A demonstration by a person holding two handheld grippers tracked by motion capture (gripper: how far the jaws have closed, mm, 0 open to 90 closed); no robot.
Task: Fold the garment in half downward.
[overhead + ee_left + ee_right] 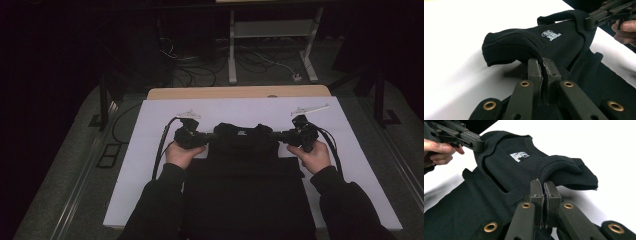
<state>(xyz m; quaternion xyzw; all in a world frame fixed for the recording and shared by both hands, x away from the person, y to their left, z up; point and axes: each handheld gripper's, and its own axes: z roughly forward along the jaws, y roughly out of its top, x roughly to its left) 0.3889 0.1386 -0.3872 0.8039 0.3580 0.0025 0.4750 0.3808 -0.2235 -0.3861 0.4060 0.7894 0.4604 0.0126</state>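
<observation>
While 2 grippers pinch, black garment lifted

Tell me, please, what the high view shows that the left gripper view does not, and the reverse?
High view alone: the whole white table cover, the wooden table edge beyond it, the grey floor with cables, and both dark-sleeved forearms.

Left gripper view alone: the left gripper close up, its jaws shut on a fold of the black fabric garment, and the small white printed logo read clearly.

Both: the garment lifted at its far end, with the right gripper pinching the other side.
</observation>
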